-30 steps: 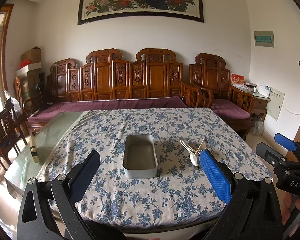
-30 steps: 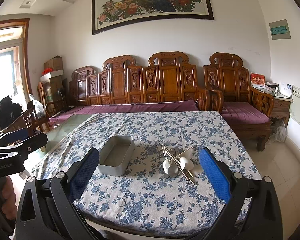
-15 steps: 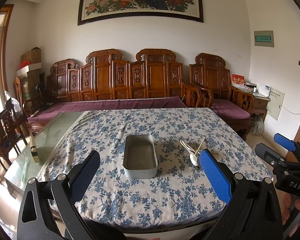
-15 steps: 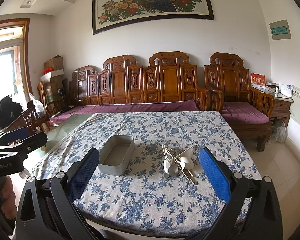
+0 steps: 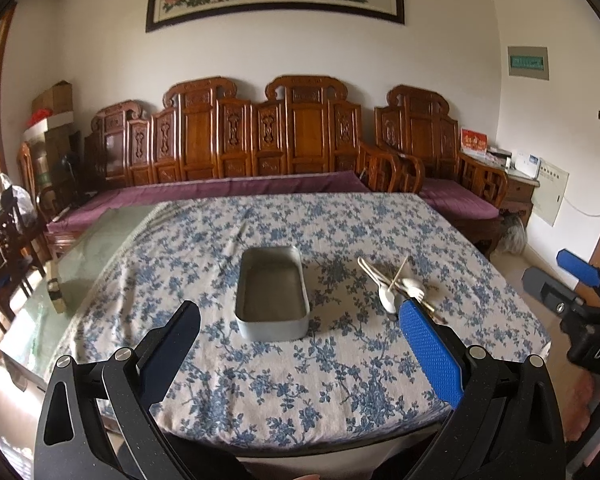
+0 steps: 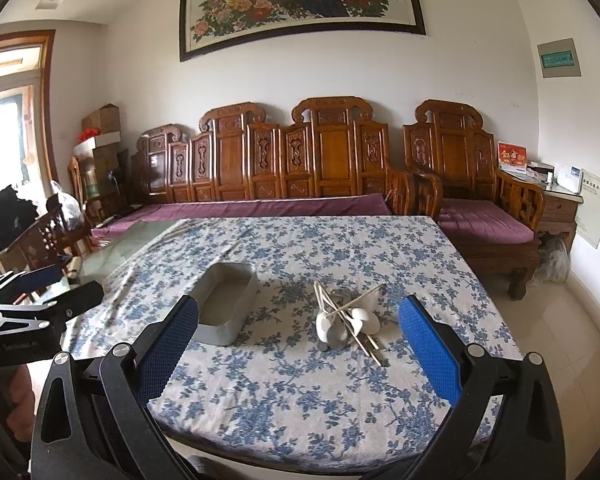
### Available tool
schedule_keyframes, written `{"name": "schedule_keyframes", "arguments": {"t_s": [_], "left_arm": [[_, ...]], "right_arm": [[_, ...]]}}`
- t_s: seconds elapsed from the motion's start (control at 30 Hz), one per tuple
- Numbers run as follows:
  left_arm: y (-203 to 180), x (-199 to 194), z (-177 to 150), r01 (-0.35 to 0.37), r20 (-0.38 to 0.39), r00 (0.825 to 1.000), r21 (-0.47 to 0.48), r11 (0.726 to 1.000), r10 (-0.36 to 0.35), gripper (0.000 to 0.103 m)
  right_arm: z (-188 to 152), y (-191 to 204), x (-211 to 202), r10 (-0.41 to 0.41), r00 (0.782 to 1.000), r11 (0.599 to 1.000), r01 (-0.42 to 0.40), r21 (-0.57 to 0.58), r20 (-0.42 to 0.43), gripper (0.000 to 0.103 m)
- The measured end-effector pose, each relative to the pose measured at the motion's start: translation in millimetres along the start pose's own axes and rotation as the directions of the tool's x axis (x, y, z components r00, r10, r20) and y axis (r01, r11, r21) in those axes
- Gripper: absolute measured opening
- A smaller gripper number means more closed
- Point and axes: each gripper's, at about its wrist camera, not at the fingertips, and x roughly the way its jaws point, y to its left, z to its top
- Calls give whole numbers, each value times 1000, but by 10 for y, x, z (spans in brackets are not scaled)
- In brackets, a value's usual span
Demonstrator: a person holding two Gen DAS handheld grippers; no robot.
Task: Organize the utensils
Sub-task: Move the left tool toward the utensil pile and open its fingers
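Note:
An empty grey metal tin (image 5: 271, 294) (image 6: 225, 305) sits near the middle of the table with the blue floral cloth (image 5: 300, 380). To its right lies a loose heap of utensils (image 5: 394, 286) (image 6: 346, 318): white spoons, a metal spoon, a fork and chopsticks crossed over each other. My left gripper (image 5: 296, 330) is open, held over the table's near edge short of the tin. My right gripper (image 6: 298, 328) is open too, hanging before the near edge in front of the heap. Neither holds anything. Each gripper appears at the side of the other's view.
A carved wooden bench with purple cushions (image 6: 284, 204) runs behind the table. An armchair (image 6: 484, 208) and a small cabinet (image 6: 556, 208) stand at the right. Wooden chairs (image 5: 8, 240) crowd the left, beside uncovered glass tabletop (image 5: 96, 248).
Both grippers have drifted slightly toward the table; the tin and utensils look a little larger. Nothing was grasped or moved.

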Motion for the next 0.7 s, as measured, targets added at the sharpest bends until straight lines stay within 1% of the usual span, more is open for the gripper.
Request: {"name": "schedule_keyframes", "arguments": {"t_s": [0.1,0.17,0.23,0.3,0.4,0.47,0.57,0.7], "left_arm": [[-5,205,-54,13,-36,999,-3,1000,-13,97],[-7,344,-85,26,-59,998,-7,1000,-27,97],[-22,477,-108,34,-78,996,-3,999,-34,97],[-36,608,-132,37,-95,995,6,999,-36,97],[-53,814,-162,61,-128,990,6,998,-59,97],[-79,931,-173,69,-145,987,16,998,-66,97],[-171,1138,-191,78,-165,984,58,995,-67,97],[-277,1368,-226,97,-199,977,95,991,-76,97]], "right_arm": [[-45,-105,156,-5,1000,1000,5,2,-19,100],[-61,-156,246,-3,999,1000,3,-3,-34,88],[-106,-214,387,2,998,1000,-3,-8,-65,82],[-153,-266,520,2,996,1000,-3,-12,-88,78],[-221,-345,721,2,993,1000,-4,-18,-118,72],[-259,-413,885,-2,990,1000,-1,-21,-141,65],[-277,-506,1095,-2,986,1000,-1,-21,-170,58],[-313,-666,1427,-5,977,1000,0,-24,-214,53]]}}
